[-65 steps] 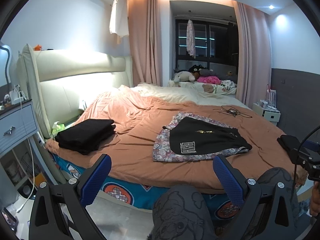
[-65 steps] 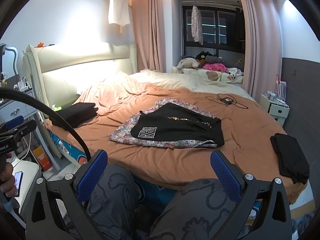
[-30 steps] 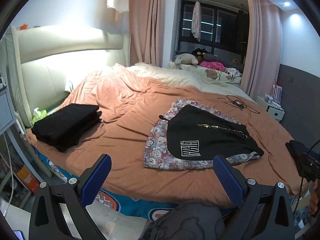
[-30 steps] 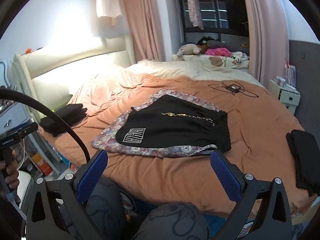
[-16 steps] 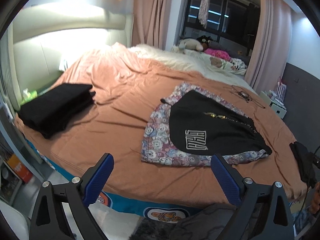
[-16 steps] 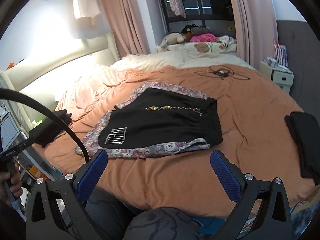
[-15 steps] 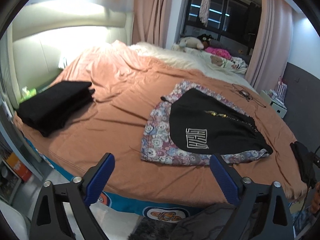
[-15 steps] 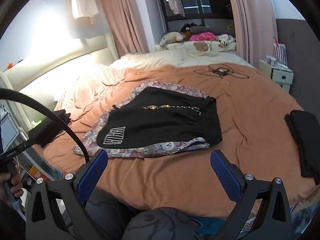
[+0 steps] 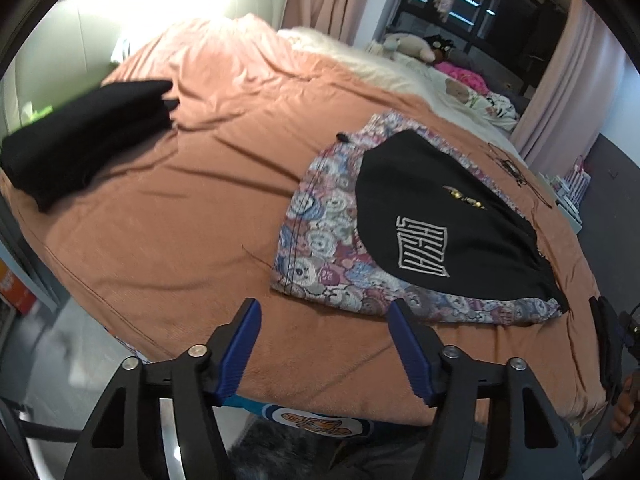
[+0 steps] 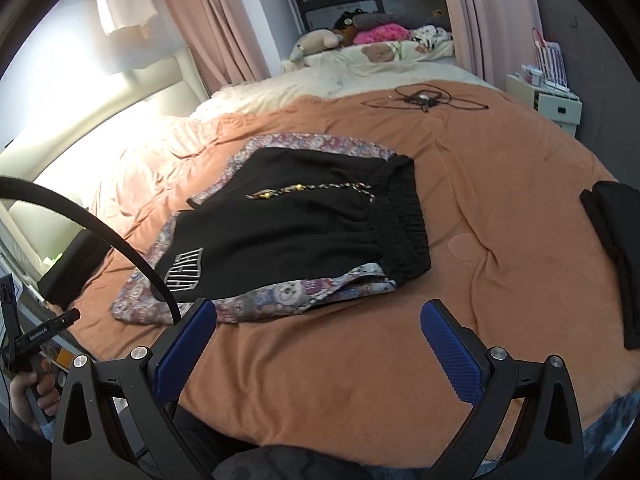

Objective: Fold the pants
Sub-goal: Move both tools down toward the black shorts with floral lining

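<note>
Ahead of our blue, ribbed fingers (image 9: 240, 344), an orange-brown sheet (image 9: 192, 184) covers the bed. Just beyond the fingertips lie black shorts (image 9: 436, 208) with a white line-maze logo and a gold-and-black cord (image 10: 320, 191), on top of pants (image 9: 320, 240) printed with pale cartoon bears in blue, pink and maroon. Far left of the fingers sits a black folded stack (image 9: 80, 136); far right, more black cloth (image 10: 616, 232). Beyond hang pink curtains (image 10: 208, 16) and a cream blanket (image 10: 360, 76).

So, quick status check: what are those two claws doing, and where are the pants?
Left gripper open, jaws just closing, nothing between them. Right gripper open, empty. Black shorts flat on patterned pants, unfolded, untouched. Nothing in the way.
</note>
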The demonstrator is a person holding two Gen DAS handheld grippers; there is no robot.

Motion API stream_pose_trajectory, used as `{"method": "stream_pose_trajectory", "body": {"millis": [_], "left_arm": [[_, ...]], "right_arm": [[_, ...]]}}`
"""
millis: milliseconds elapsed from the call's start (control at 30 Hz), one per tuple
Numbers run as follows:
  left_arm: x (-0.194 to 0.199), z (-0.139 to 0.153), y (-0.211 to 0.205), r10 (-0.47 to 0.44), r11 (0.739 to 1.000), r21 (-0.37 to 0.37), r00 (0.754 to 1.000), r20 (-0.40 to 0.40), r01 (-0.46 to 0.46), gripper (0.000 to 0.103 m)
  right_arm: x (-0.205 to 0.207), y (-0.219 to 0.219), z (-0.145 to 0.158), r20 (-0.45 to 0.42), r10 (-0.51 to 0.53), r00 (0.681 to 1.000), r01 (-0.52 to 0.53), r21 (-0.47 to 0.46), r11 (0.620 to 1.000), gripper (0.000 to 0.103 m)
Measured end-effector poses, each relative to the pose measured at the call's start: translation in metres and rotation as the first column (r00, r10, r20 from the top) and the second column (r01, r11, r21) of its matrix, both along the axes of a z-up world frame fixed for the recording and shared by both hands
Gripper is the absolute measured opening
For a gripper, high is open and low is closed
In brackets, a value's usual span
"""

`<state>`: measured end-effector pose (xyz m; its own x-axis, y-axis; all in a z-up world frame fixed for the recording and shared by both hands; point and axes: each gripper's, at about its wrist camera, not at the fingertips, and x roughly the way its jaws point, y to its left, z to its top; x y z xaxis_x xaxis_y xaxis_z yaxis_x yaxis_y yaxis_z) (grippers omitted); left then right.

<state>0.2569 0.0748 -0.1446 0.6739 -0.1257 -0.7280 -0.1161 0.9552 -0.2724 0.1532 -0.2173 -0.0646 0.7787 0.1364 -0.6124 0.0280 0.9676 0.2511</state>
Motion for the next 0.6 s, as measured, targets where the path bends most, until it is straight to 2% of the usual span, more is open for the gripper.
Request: {"method": "stream_pose_trajectory", "body": {"millis": [67, 100, 167, 267, 600], "left_arm": [[0.009, -0.011, 0.002, 0.003, 1.0, -0.024, 1.0, -0.028, -0.003, 0.055], [0.012, -0.015, 0.002, 0.001, 0.999, -0.037, 0.999, -0.039, -0.002, 0.054], [0.018, -0.024, 0.003, -0.005, 0.998, -0.071, 0.998, -0.064, 0.001, 0.051], [0.026, -0.037, 0.004, -0.013, 0.993, -0.116, 0.995, -0.095, 0.001, 0.05], [0.057, -0.065, 0.0, -0.035, 0.981, -0.193, 0.986, -0.164, 0.003, 0.05]], "right_arm": [[0.007, -0.004, -0.002, -0.012, -0.003, 1.0, 0.003, 0.008, 1.0, 0.103], [0.011, -0.006, -0.004, -0.019, -0.004, 1.0, 0.004, 0.013, 1.0, 0.103], [0.02, -0.009, -0.009, -0.035, -0.003, 0.999, 0.004, 0.024, 1.0, 0.091], [0.035, -0.013, -0.019, -0.075, 0.004, 0.997, 0.0, 0.055, 0.999, 0.083], [0.064, -0.037, -0.042, -0.127, 0.025, 0.992, -0.005, 0.156, 0.988, 0.083]]}}
